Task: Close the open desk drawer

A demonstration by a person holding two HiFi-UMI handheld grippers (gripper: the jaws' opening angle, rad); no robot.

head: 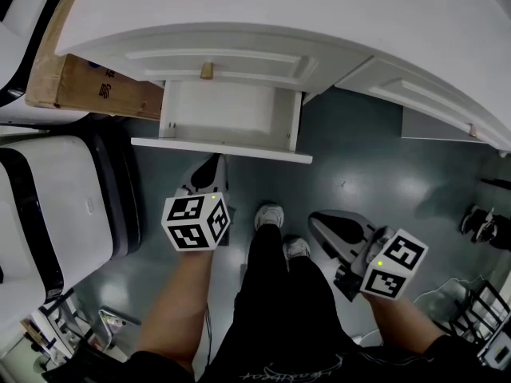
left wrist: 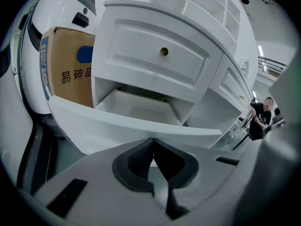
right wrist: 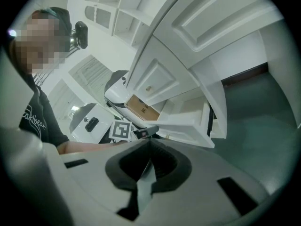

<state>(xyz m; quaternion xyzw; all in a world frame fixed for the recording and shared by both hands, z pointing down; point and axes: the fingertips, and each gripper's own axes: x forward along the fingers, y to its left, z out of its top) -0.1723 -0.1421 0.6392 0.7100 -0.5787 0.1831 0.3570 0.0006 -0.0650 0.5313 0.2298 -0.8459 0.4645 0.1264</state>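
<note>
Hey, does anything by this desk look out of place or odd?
Only the lower drawer stands out: it is pulled well out from the white desk, empty, while the drawer above is shut. Nothing looks spilled or damaged.

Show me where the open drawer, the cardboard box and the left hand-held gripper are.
open drawer (head: 227, 108), head view, on its bare inside floor.
cardboard box (head: 92, 86), head view, on its brown face.
left hand-held gripper (left wrist: 151, 142), left gripper view, where its closed tips meet.

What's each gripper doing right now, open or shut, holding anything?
Left gripper: shut, holding nothing.
Right gripper: shut, holding nothing.
</note>
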